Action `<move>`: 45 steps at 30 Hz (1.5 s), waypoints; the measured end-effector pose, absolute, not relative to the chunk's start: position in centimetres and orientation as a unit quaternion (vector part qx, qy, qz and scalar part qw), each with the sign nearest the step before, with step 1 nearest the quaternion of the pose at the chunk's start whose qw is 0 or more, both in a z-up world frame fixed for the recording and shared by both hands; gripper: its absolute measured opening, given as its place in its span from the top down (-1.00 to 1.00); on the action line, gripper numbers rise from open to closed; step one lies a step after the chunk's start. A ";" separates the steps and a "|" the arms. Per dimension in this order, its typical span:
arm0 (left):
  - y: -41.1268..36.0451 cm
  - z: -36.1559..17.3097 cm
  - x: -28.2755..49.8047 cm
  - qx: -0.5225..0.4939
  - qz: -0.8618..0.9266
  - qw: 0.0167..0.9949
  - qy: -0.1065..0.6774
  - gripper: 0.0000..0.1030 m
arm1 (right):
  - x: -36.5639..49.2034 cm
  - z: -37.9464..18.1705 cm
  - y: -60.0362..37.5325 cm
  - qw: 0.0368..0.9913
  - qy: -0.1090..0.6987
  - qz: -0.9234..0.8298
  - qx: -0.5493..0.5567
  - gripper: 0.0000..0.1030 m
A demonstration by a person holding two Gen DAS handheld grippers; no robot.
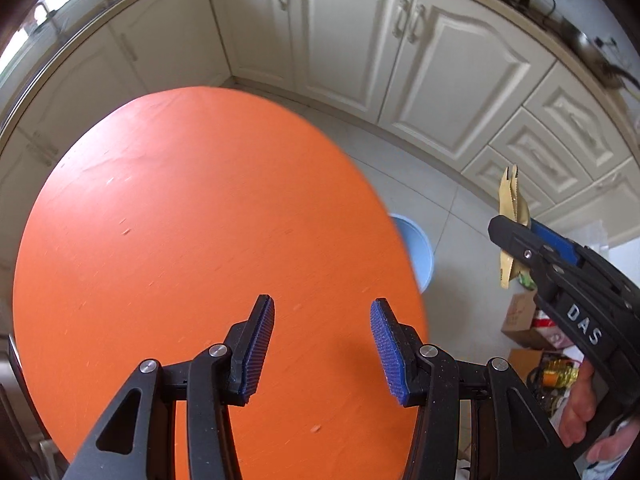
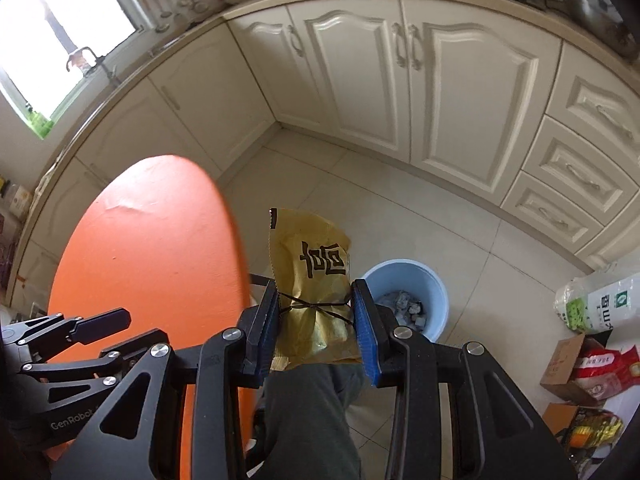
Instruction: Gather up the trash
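Clamping the yellow wrapper (image 2: pixel 310 280) in our right gripper (image 2: pixel 316 320), we judge the carry underway; next we need it over the blue bin (image 2: pixel 416 280) just beyond its fingers before letting go. Our left gripper (image 1: pixel 322 344) hangs apart, empty, above the orange table (image 1: pixel 160 220). Only the right view shows trash already inside the bin.

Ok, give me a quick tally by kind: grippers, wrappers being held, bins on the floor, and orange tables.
Grippers: 2, left gripper and right gripper
Held wrappers: 1, yellow wrapper
Bins: 1, blue bin
Orange tables: 1, orange table
Total: 5
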State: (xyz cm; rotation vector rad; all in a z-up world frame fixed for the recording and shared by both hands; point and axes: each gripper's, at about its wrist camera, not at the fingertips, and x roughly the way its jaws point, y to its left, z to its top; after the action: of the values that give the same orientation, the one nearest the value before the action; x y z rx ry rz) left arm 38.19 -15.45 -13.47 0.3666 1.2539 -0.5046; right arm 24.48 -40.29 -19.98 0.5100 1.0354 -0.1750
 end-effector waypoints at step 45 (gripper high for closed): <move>-7.3 -8.0 21.2 0.007 -0.073 0.897 0.436 0.01 | 12.5 -10.4 -35.6 0.953 0.254 -0.084 0.144 -0.99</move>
State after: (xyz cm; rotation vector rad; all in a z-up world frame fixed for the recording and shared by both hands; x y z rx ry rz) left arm 21.18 -7.30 -8.03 0.0146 0.9025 -0.1514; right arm 12.48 -35.57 -10.42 0.2928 0.5164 -0.1716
